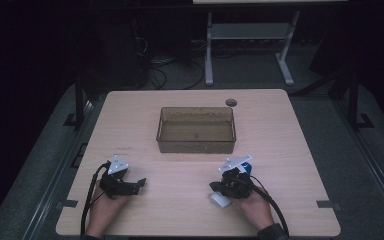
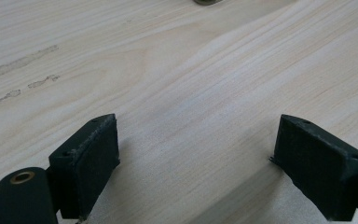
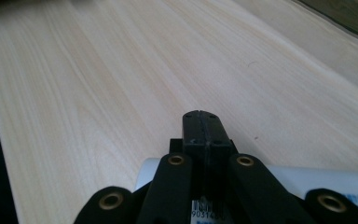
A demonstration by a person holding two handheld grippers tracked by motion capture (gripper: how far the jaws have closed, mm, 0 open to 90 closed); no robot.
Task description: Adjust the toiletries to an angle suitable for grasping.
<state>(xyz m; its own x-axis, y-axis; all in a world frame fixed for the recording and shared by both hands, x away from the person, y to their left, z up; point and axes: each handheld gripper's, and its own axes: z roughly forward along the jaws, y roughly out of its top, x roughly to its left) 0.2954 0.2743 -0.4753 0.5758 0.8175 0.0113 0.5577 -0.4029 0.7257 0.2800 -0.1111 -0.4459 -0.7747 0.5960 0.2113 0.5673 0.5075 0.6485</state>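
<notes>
Low over table [image 1: 280, 130] | left claw [image 2: 193, 154] jaws spread, nothing between | right claw [image 3: 200, 121] jaws pressed together above white object [image 3: 307, 179]

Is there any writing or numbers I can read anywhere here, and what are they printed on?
"90314": partly hidden digits on the white label of the white object under the right gripper; the last digits are cut off.
Blue patch at that label's edge: too blurred to read.
Smudges on the table: stains, not writing.
The clear bin carries no readable text.

Dim lab: bare workbench [image 1: 280, 130], floor cables [image 1: 170, 70].
</notes>
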